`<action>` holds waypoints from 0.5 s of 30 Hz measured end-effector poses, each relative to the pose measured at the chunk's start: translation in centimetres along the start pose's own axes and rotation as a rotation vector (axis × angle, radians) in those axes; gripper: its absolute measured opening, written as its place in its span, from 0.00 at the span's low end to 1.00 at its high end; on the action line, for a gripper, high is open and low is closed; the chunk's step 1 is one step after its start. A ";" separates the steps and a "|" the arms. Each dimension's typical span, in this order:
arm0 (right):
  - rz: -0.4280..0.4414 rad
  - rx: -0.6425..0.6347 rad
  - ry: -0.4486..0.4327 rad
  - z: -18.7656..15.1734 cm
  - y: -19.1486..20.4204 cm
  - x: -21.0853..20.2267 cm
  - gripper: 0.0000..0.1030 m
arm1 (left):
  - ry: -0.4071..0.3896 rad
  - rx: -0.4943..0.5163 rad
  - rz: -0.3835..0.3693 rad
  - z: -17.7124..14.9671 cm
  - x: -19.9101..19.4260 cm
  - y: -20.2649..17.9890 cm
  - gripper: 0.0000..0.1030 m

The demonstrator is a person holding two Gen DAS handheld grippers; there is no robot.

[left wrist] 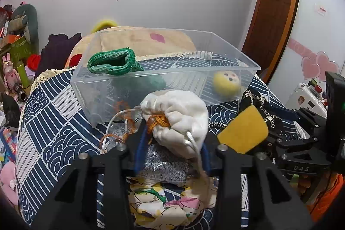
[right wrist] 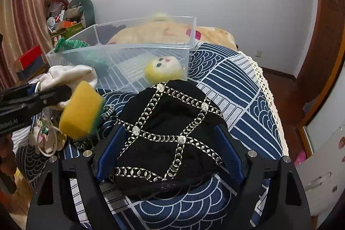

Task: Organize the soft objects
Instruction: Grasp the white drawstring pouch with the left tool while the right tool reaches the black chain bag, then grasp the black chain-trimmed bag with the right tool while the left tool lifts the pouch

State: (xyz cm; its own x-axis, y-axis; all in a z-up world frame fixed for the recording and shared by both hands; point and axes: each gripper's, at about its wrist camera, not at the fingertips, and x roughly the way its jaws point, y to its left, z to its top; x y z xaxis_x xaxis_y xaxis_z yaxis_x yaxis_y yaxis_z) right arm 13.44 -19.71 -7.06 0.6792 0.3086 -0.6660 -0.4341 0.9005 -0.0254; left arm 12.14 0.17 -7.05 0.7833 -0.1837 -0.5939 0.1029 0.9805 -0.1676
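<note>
Left gripper (left wrist: pixel 170 141) pinching white pouch (left wrist: pixel 181 118) just before clear bin (left wrist: pixel 151 70); right gripper (right wrist: pixel 168 148) spread around black chain-trimmed hat (right wrist: pixel 170 128) on bed. Lift pouch clear of rim, release inside.

The bin (right wrist: pixel 120 51) is open on top, its right half bare except the yellow doll (right wrist: pixel 166 70); a green knit (left wrist: pixel 112 61) fills the left. A sponge (right wrist: pixel 82 109) hangs between both grippers.
</note>
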 end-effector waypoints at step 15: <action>-0.018 -0.006 -0.014 -0.6 -0.1 -0.6 0.44 | -0.126 0.001 0.030 1.2 -4.9 0.5 0.26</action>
State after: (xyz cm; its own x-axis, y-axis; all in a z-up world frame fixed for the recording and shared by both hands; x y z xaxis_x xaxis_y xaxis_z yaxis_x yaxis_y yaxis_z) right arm 12.73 -20.17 -7.08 0.6948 0.2967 -0.6552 -0.4254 0.9040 -0.0418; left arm 9.09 1.68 -3.30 0.8569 -0.1445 -0.4949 0.0793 0.9854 -0.1506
